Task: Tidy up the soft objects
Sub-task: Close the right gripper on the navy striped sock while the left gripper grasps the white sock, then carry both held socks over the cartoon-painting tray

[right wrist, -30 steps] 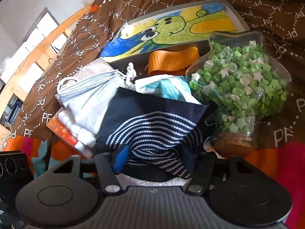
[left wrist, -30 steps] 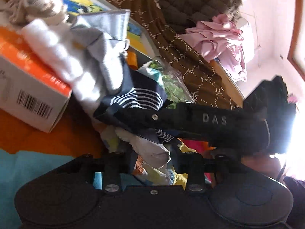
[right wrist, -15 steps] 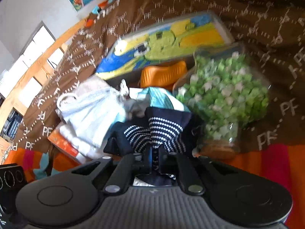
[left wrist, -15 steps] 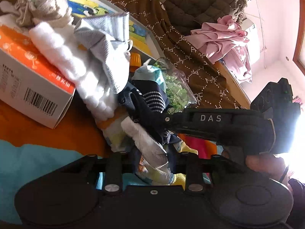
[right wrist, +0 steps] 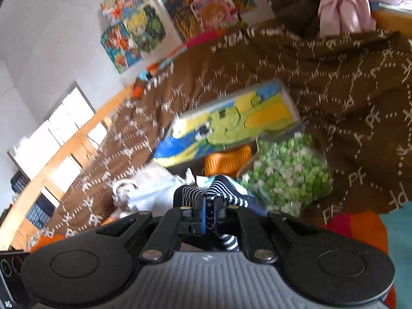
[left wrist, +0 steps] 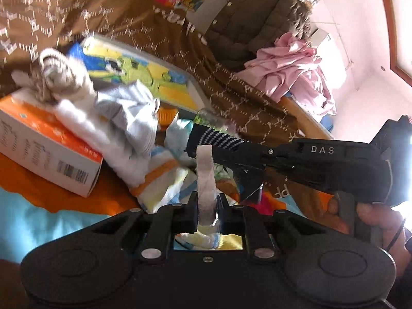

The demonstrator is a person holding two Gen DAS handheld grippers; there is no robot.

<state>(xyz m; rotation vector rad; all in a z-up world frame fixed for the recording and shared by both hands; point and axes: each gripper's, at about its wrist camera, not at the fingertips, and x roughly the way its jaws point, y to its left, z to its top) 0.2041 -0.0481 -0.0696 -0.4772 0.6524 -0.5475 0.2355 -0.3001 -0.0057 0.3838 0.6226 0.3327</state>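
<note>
Now | left gripper (left wrist: 206, 206) pinches white sock (left wrist: 204, 177) | right gripper (right wrist: 209, 216) clamps striped sock (right wrist: 224, 193)

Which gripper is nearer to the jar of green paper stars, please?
Right. The right gripper, shut on the navy striped sock, sits just beside the jar of green paper stars; the left gripper, clamping a white sock, is farther back.

Home bedroom, prob. a child's: bed w/ brown "PF"-patterned bedspread (right wrist: 347, 82), bright cartoon pictures on the white wall (right wrist: 180, 10), crumpled pink garment (left wrist: 291, 72) & dark quilted jacket (left wrist: 257, 18) piled at back, wooden bed frame (right wrist: 64, 144).
</note>
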